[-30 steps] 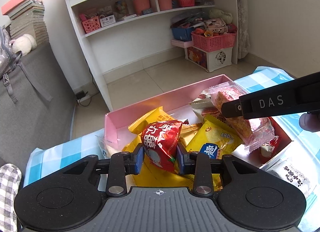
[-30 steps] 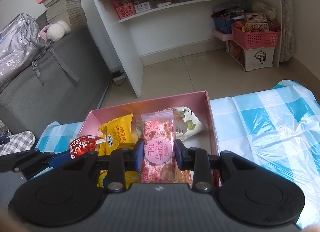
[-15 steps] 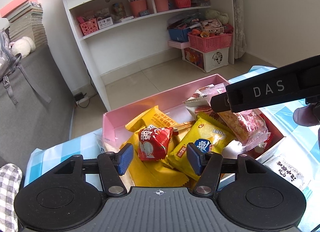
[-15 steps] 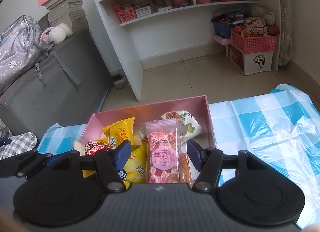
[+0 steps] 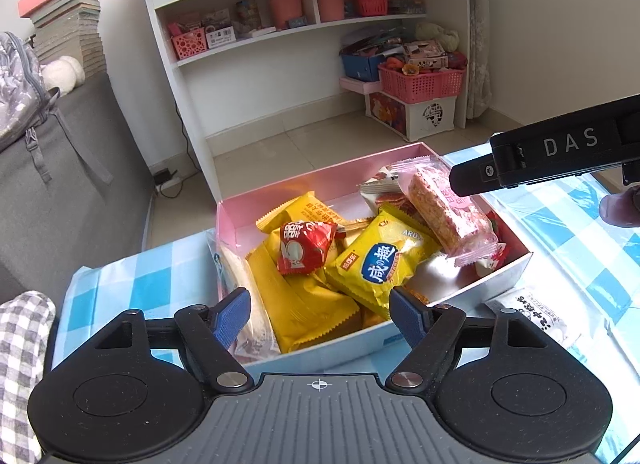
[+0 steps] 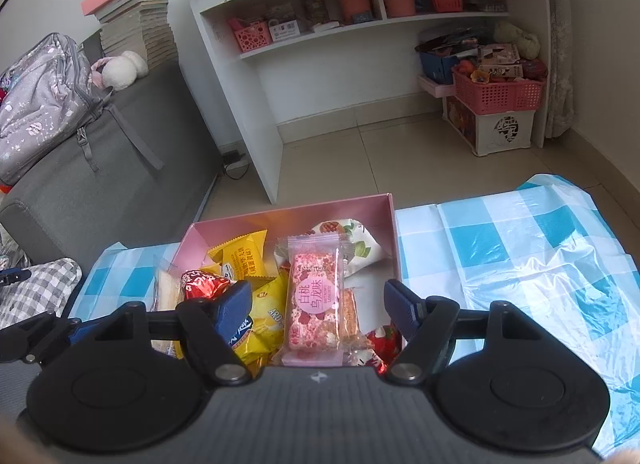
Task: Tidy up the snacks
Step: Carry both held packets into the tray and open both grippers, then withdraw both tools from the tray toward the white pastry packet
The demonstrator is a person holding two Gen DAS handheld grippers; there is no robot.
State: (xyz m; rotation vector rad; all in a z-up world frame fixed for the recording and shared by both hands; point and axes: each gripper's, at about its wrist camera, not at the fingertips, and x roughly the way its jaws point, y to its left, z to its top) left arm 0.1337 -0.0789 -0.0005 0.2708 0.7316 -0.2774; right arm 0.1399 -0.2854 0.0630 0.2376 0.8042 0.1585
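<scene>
Both fingers of the left gripper [image 5: 319, 314] are seen spread wide in the left wrist view, with nothing held between the blue pads [image 5: 231, 316]. Beyond them, the pink box [image 5: 320, 179] is shown resting on the blue-and-white checked tablecloth [image 5: 132, 284]. A red snack packet [image 5: 304, 246] is seen lying loose on top of yellow packets [image 5: 308, 304], and a yellow bag with a blue oval label [image 5: 378, 262] is tilted just beside it. A pink wrapped bar [image 5: 448, 211] is laid slanting across the right part of the box, its far end partly hidden by the black body of the right gripper [image 5: 560, 151], which enters from the right edge. A white packet with black characters [image 5: 534, 316] is seen outside the box, on the cloth near its right corner.

From the right wrist view, the right gripper [image 6: 318, 304] is likewise shown parted, its fingers apart from the pink wrapped bar [image 6: 316, 296], which lies lengthwise between them inside the pink box [image 6: 292, 219]. The red snack packet [image 6: 200, 284] is seen at the left, by the yellow packets [image 6: 242, 260], and a white packet with green leaf print [image 6: 356, 244] is placed near the far wall. Behind the table, a white shelf unit [image 6: 360, 63] and a grey sofa [image 6: 120, 183] are visible.
</scene>
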